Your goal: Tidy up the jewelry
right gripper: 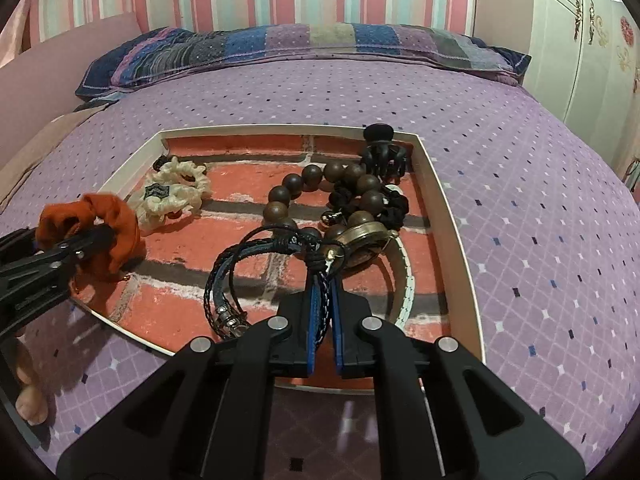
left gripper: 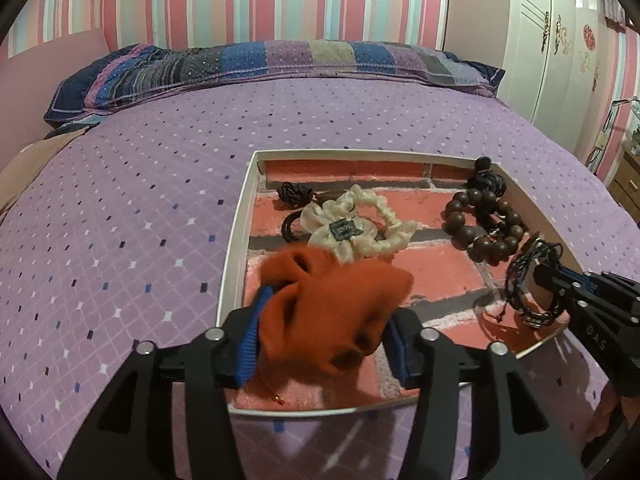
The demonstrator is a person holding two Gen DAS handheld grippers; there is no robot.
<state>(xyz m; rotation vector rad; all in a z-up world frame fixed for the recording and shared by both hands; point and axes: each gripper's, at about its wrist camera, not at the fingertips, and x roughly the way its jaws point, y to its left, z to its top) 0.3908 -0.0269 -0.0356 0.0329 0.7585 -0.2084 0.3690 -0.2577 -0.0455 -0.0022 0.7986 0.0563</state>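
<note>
A white-rimmed tray [left gripper: 236, 240] [right gripper: 452, 220] with a brick-pattern lining lies on the purple bedspread. An orange scrunchie [left gripper: 320, 304] [right gripper: 120, 220] sits between the fingers of my left gripper [left gripper: 326, 320] [right gripper: 92, 240], over the tray's near left corner. It leans on the left pad, and the jaws stand apart and do not squeeze it. My right gripper [right gripper: 325, 284] [left gripper: 548, 280] is shut on a dark braided bracelet [right gripper: 224, 276] [left gripper: 516, 280], which hangs over the tray's right side. In the tray lie a cream scrunchie [left gripper: 356, 228] [right gripper: 172, 194] and a wooden bead bracelet [left gripper: 464, 236] [right gripper: 288, 188].
Also in the tray are a black claw clip [right gripper: 380, 156], a black hair tie [left gripper: 290, 226], a brass round pendant [right gripper: 364, 240] and a white band [right gripper: 406, 284]. A patchwork pillow [left gripper: 260, 64] lies at the bed's far end. A white wardrobe [left gripper: 560, 40] stands to the right.
</note>
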